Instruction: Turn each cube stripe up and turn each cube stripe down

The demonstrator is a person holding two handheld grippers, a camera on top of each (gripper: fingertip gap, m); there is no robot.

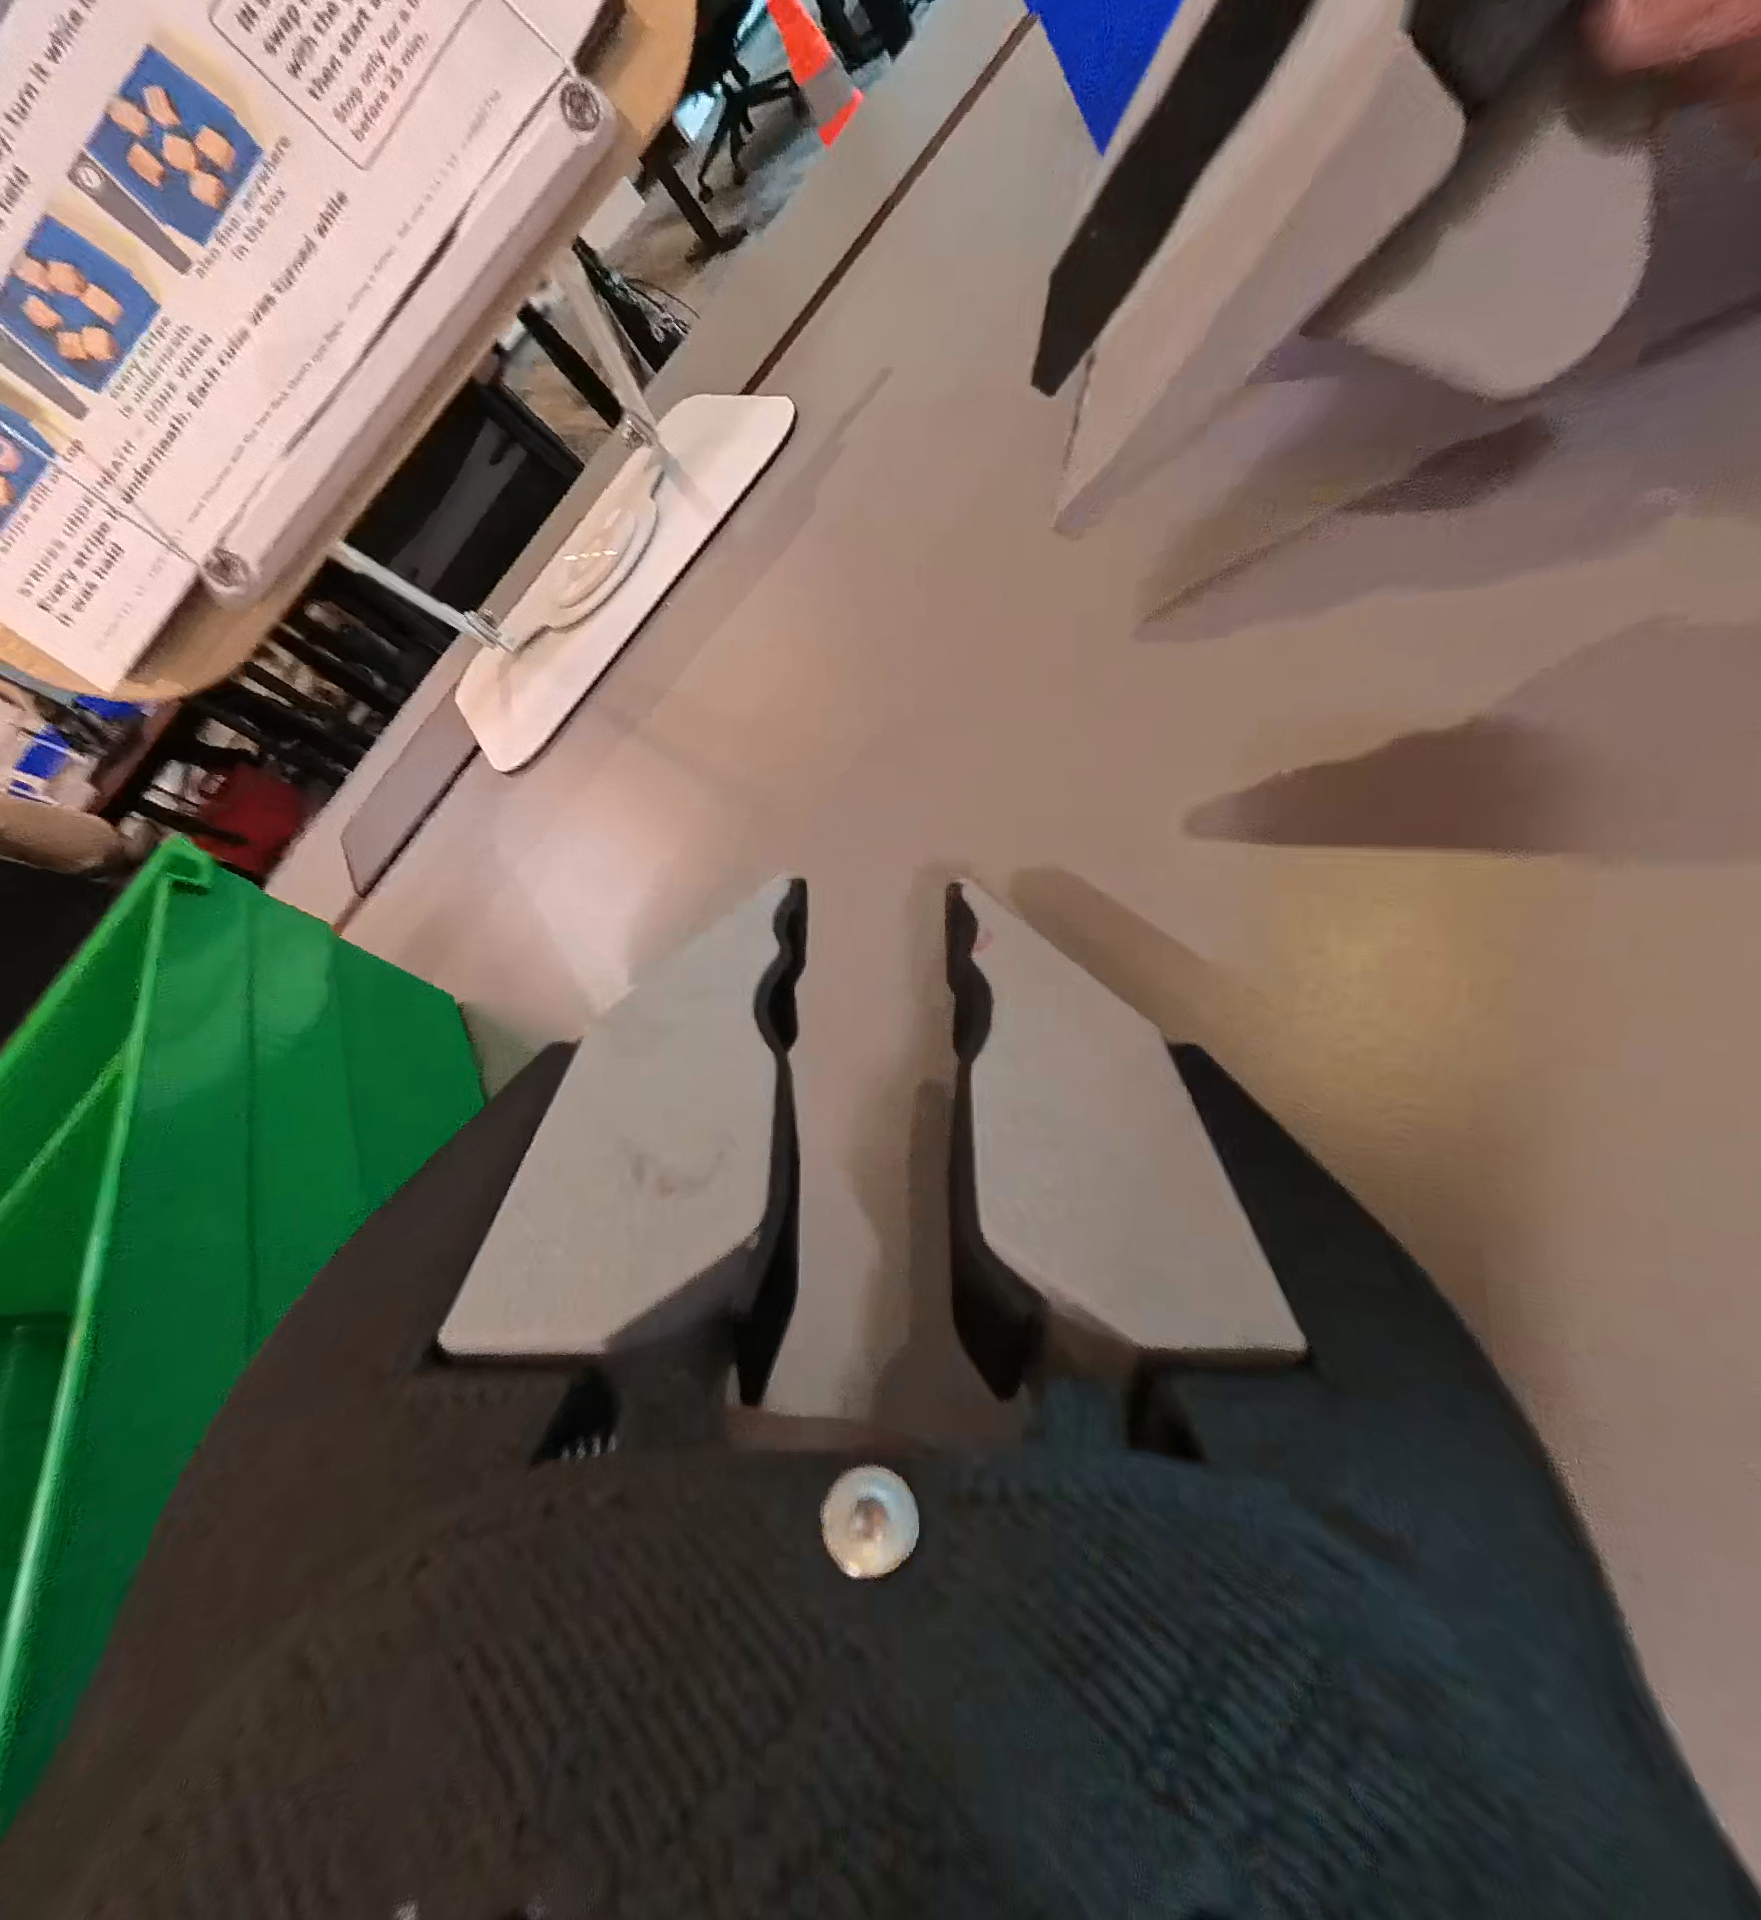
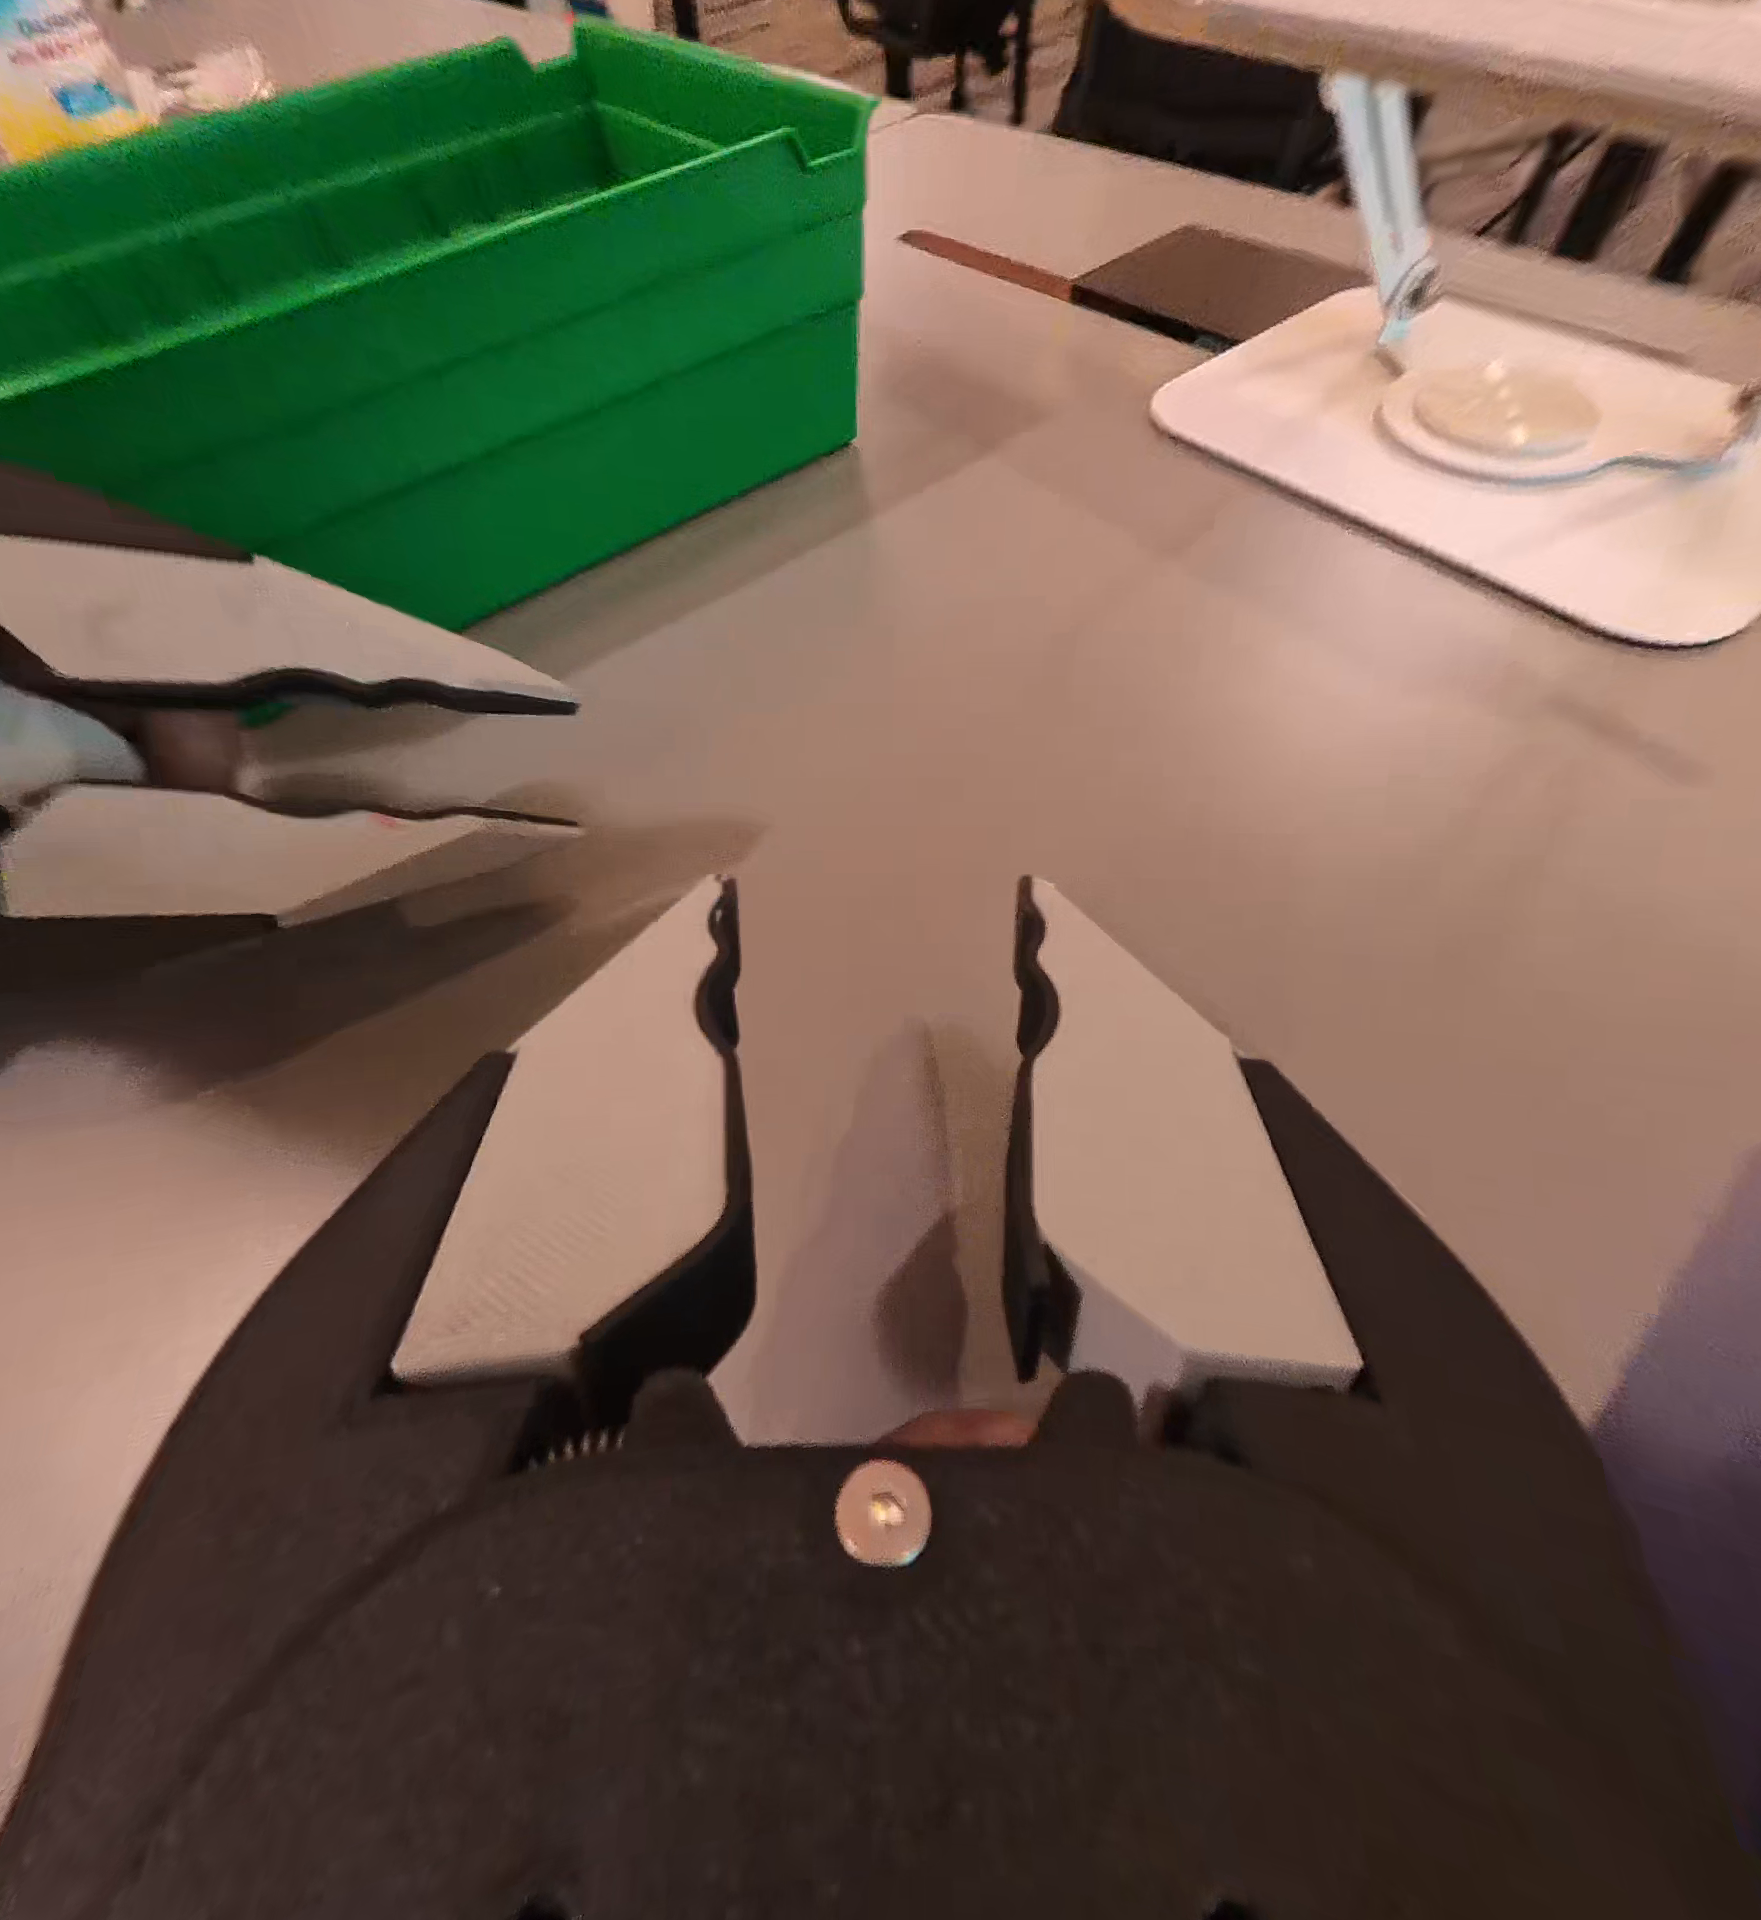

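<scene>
Hovering empty: your left gripper (image 1: 876, 904) and right gripper (image 2: 876, 894) both stand parted, grasping nothing, over bare tabletop (image 2: 1219, 779) beside the green bin (image 2: 502, 343). No cube shows, so stripe orientation is unreadable. Find the cubes before closing; approach level, square to the faces.

My grey tabletop (image 2: 1219, 779) w/ a green bin (image 2: 460, 343) and white stand base (image 2: 1541, 520); dark chairs (image 1: 741, 94) beyond, warm light.
</scene>
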